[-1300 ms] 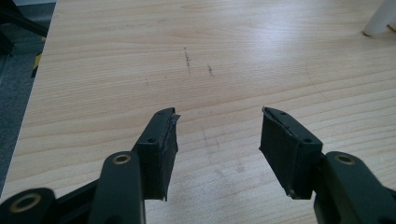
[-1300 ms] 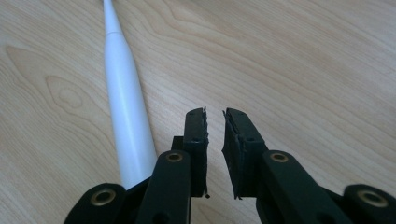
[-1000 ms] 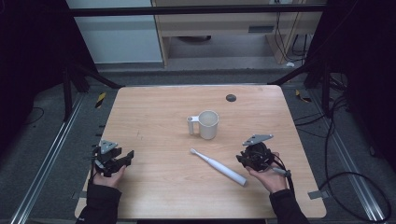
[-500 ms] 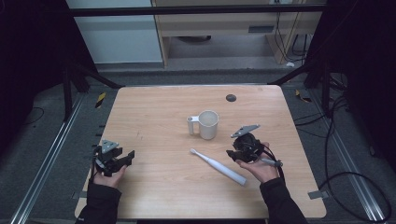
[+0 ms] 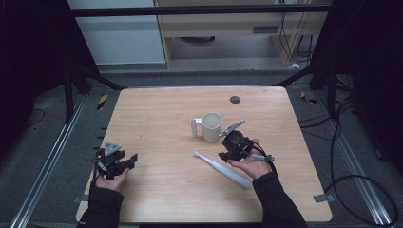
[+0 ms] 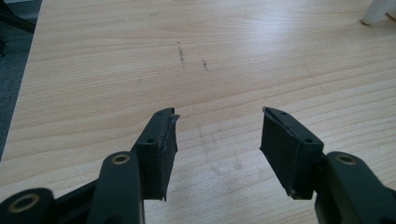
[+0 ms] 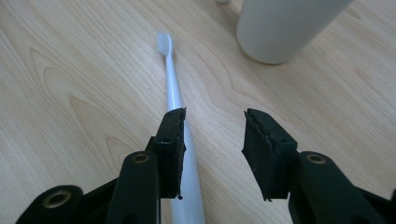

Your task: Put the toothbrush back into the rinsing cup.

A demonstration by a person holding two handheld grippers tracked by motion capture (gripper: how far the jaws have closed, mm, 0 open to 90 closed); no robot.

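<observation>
I judge the work to be at its start: the long white plastic toothbrush (image 7: 173, 88) lies flat on the pale wooden desk (image 5: 157, 118), not lifted, and nothing is inside the white cylindrical mug (image 5: 212, 126) as far as I can see. What is left is the whole grasp and whatever comes after.

My right gripper (image 7: 212, 144) has just been opening its jaws; they stand at a middle width with only bare wood between them. In the right gripper view the toothbrush handle passes under the left jaw, a little outside the gap, and its bristle head points away ahead of the jaws. The mug stands ahead and to the right of the jaws, near but apart from the brush.

My left gripper (image 6: 217, 144) rests with its jaws wide and nothing between them; the mug handle is far ahead at the right corner.

The brush is smooth, slim and round, wider at the handle and thin at the neck, so I expect it can roll. The mug looks matt, with straight walls. The desk has a fine grain and 2 small dark marks (image 6: 181, 52).
</observation>
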